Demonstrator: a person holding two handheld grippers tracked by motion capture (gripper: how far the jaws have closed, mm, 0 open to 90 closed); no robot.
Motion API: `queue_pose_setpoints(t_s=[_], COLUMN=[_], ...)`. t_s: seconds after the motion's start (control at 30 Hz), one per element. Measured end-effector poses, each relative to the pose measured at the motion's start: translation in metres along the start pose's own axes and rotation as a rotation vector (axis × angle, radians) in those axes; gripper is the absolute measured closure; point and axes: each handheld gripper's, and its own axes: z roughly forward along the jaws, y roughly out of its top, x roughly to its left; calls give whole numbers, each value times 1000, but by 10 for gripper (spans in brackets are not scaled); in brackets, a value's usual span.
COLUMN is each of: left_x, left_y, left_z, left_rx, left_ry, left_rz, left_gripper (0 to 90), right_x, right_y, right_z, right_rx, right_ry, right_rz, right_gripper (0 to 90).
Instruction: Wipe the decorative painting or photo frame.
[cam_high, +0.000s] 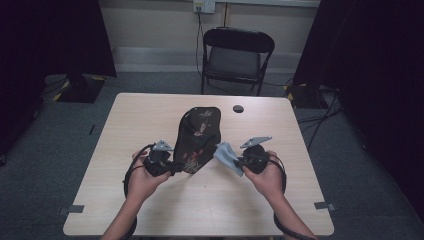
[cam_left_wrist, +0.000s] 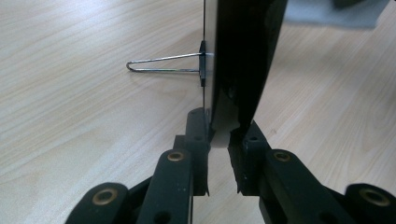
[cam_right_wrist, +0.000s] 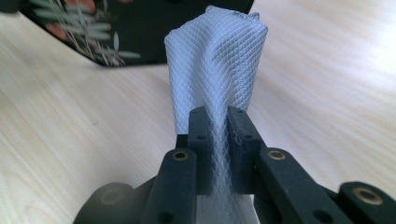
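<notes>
the left gripper (cam_high: 172, 167) sat at the near left of the wooden table (cam_high: 150, 115), held in the person's left hand (cam_high: 142, 180). its jaws were clamped narrow on the near edge of a dark board (cam_high: 197, 137) printed with leaves and red flowers. in the left gripper view that board (cam_left_wrist: 243, 56) stood on edge, rising straight up from between the black jaws, with a pale inner layer showing at the pinch. a wire handle of a binder clip (cam_left_wrist: 163, 64) stuck out level from the board's left face.

the right gripper (cam_high: 240, 162) was just right of the board, held in the right hand (cam_high: 270, 177), and its jaws were shut tight on a pale blue cloth (cam_high: 227, 156). in the right gripper view the cloth (cam_right_wrist: 217, 60), woven in a small diamond pattern, stood up folded from between the jaws, with the board's flowered corner (cam_right_wrist: 93, 32) lying beyond it at the far left.

from the high view the board reached from the left gripper toward the far middle of the table, and the cloth hung just beside its near right edge; whether they touched could not be told. a small dark round thing (cam_high: 238, 108) lay on the far part of the table, and a black folding chair (cam_high: 236, 57) stood beyond the far edge.
</notes>
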Motion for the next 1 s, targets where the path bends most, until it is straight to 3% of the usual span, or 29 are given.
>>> queue_pose_setpoints(t_s=[0.17,0.2,0.23,0.27,0.33,0.47,0.63,0.67,1.0], left_x=[0,0,0,-1,-1,0,0,1,1], left_y=[0,1,1,1,1,1,0,0,1], left_z=[0,0,0,0,0,0,0,0,0], left_rx=[6,10,10,11,12,11,7,8,10], left_ry=[0,-1,-1,0,-2,-4,-7,-8,-12], left_rz=[5,8,8,14,16,18,21,23,35], left_gripper=[786,786,786,786,786,786,786,786,786], right_x=[-3,-5,-5,-7,-7,-3,0,3,5], right_y=[20,31,31,46,51,83,98,101,90], right_z=[-28,-38,-38,-49,-52,-67,-63,-56,-25], right_rx=[-62,-91,-91,-127,-137,-198,-208,-185,-125], right_ry=[-23,-32,-32,-32,-30,-44,-38,-42,-16], right_rz=[-12,-12,-12,-14,-15,-47,-50,-69,-58], right_gripper=[816,816,816,816,816,816,815,815,814])
